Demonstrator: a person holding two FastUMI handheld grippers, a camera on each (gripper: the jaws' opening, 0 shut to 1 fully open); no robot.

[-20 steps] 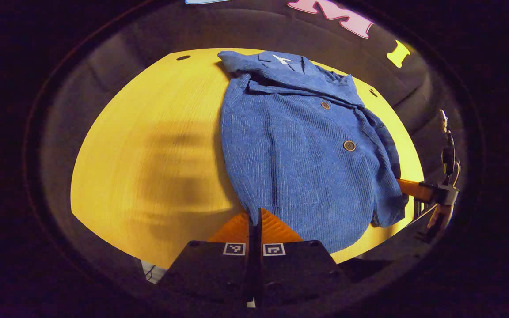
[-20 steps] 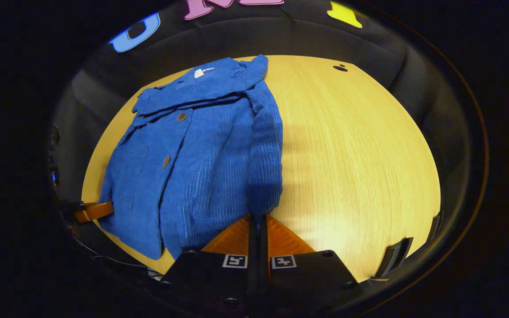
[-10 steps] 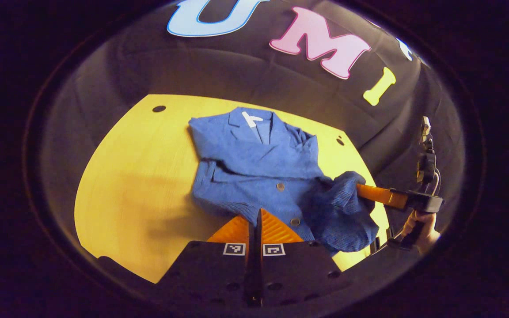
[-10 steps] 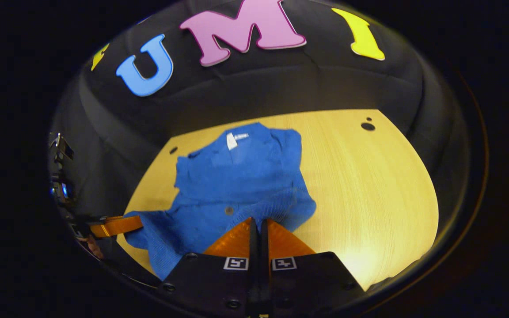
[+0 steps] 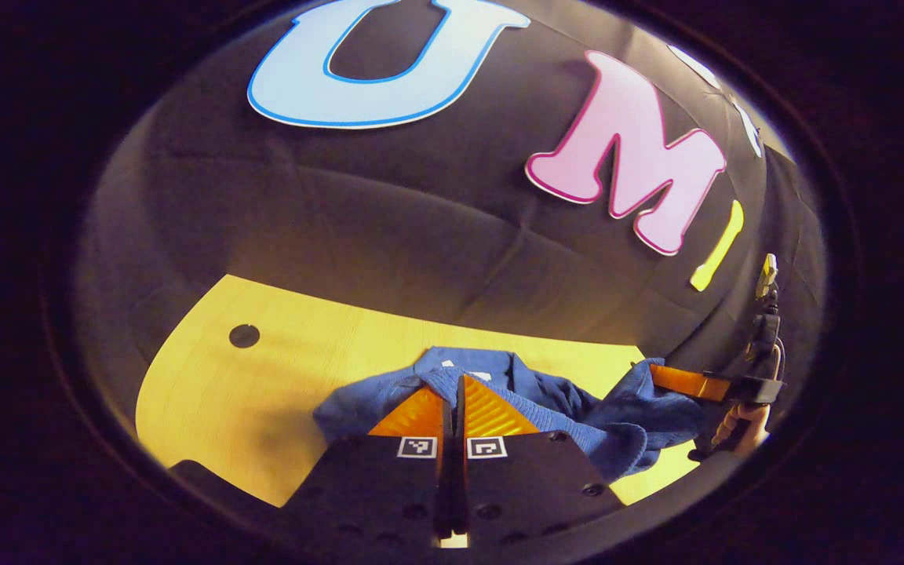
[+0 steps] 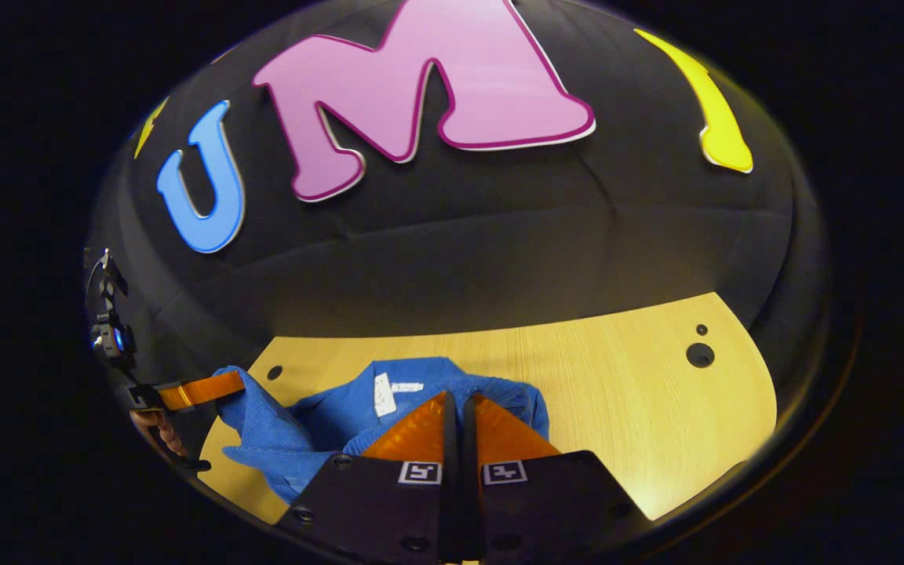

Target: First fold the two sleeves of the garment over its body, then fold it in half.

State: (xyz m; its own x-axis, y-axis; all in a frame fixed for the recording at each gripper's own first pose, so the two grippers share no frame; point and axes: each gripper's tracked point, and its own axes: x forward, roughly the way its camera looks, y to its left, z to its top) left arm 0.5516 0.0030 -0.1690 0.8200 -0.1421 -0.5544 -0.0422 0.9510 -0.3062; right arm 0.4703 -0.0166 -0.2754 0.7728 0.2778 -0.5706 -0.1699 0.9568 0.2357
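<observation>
Carried hem up and over toward collar since a second ago; blue jacket (image 5: 577, 408) now bunched mid-fold on wooden surface (image 5: 279, 369). Left gripper (image 5: 453, 392) and right gripper (image 6: 456, 412) jaws both closed tight, pinching hem fabric.

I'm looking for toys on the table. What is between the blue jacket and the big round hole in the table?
Nothing: in the right gripper view the table is bare wood from the jacket to the hole.
</observation>
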